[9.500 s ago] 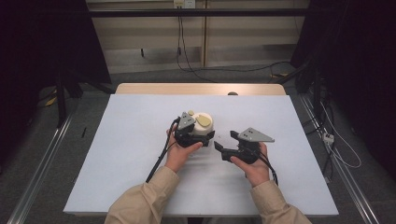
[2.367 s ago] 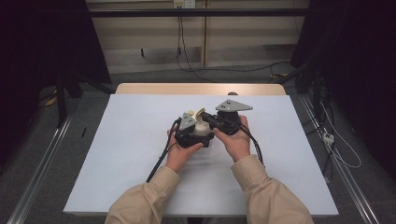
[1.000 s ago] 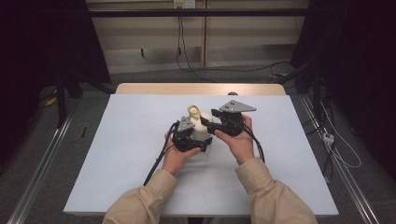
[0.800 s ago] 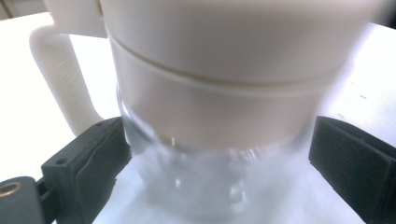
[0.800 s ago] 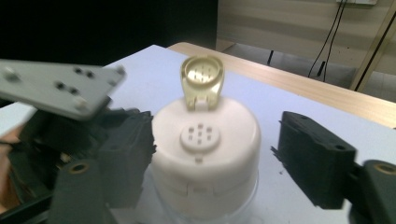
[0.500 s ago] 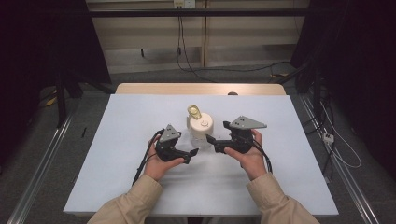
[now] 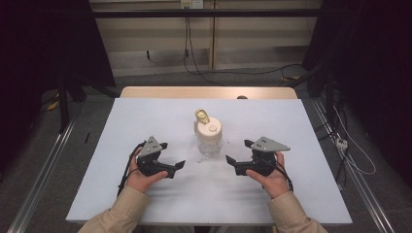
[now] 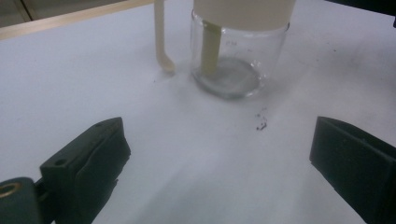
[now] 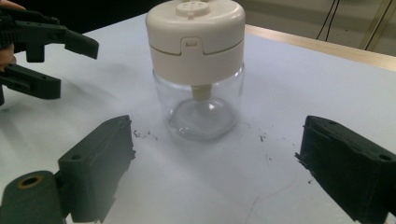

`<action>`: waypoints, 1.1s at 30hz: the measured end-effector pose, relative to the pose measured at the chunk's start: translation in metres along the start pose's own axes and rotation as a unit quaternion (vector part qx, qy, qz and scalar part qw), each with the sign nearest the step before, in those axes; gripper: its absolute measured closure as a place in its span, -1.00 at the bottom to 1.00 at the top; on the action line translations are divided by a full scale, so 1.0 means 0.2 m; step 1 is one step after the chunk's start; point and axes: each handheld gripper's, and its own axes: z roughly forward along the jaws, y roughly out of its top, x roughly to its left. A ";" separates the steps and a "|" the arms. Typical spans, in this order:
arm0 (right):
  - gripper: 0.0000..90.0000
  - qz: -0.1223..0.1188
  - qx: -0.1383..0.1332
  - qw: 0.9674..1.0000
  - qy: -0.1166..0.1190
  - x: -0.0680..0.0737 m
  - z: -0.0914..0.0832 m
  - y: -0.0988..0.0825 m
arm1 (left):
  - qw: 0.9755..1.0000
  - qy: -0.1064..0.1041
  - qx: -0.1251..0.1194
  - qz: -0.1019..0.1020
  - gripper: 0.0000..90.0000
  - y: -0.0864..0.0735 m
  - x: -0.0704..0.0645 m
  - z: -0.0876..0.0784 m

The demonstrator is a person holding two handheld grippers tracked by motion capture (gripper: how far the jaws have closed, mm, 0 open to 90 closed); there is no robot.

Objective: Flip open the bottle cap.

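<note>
Jar (image 9: 198, 70) of clear glass, cream lid, stands upright, empty.

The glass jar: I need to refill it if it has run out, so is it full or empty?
Empty: the glass jar is clear through to its bare bottom in both gripper views, standing upright under its cream lid.

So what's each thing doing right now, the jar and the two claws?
Jar: standing upright on the table, cream lid on, looks empty, nothing touching it.
Little spoon: hanging outside the jar, its tip at the table.
Left claw: open, holding nothing, off to the jar's side.
Right claw: has just been opening, holding nothing, on the jar's other side.
</note>
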 end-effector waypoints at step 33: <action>-0.82 -0.002 0.006 1.000 -0.029 -0.08 -0.27 -0.24 | 0.999 0.034 -0.014 -0.034 -0.91 -0.15 0.14 -0.30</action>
